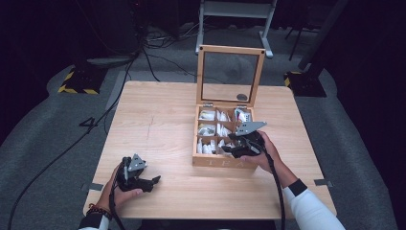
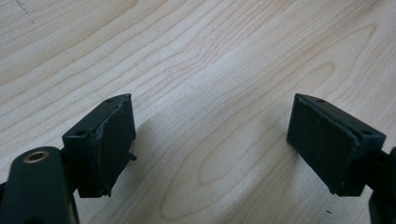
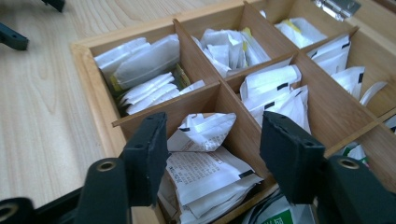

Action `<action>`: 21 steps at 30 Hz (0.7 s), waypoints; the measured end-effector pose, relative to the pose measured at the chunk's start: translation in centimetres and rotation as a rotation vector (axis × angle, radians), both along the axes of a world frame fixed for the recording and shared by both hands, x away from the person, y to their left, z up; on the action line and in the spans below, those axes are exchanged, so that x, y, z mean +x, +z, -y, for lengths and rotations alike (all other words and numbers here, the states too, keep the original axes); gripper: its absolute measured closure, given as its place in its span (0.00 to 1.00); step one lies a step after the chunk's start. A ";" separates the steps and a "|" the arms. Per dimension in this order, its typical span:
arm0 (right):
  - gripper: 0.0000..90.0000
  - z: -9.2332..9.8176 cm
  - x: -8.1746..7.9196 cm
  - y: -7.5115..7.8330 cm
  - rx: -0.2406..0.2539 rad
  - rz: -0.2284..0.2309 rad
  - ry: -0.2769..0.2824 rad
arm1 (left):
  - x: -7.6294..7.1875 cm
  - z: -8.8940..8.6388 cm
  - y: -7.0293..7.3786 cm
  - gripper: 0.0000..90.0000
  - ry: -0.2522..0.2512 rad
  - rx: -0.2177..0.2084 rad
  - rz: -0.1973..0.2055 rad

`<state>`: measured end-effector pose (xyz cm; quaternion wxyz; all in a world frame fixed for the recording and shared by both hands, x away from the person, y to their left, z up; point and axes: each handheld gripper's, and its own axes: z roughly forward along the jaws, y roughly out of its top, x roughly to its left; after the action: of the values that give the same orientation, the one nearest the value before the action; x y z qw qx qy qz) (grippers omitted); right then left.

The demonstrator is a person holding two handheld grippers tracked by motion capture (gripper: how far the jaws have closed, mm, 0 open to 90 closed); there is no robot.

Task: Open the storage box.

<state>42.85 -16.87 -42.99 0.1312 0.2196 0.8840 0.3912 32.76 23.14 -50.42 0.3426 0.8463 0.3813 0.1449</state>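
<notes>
The left gripper (image 1: 154, 181) rests spread on the pale wood table (image 1: 163, 124), dark floor around. The right gripper (image 1: 225, 149) hangs spread over the tea box (image 1: 223, 162), astride a crumpled sachet (image 3: 205, 133), seemingly untouched; lower packets are cropped.

A light wooden table (image 1: 158, 120) is set mid-frame on grey carpet (image 1: 43, 129), lit from above. Blackness is seen along the upper frame, with cables (image 1: 153, 38) trailed across the floor. A yellow-black striped base (image 1: 76, 81) is placed upper left, a grey metal stand (image 1: 234, 19) top centre.
</notes>
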 end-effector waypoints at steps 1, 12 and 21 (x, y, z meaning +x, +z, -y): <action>0.49 -0.2 0.2 -0.1 -0.006 -0.013 0.000 | 0.0 0.0 0.0 0.18 0.000 0.000 0.000; 0.57 -2.0 0.8 -0.5 -0.107 -0.056 0.046 | 0.0 0.0 0.0 0.18 -0.003 0.007 0.003; 0.76 -2.8 0.8 -0.8 -0.200 -0.038 0.025 | 0.0 0.0 0.0 0.18 -0.004 0.006 0.003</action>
<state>43.62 -14.03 -43.79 0.1307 0.2019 0.9236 0.2985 32.73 23.14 -50.39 0.3407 0.8479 0.3789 0.1466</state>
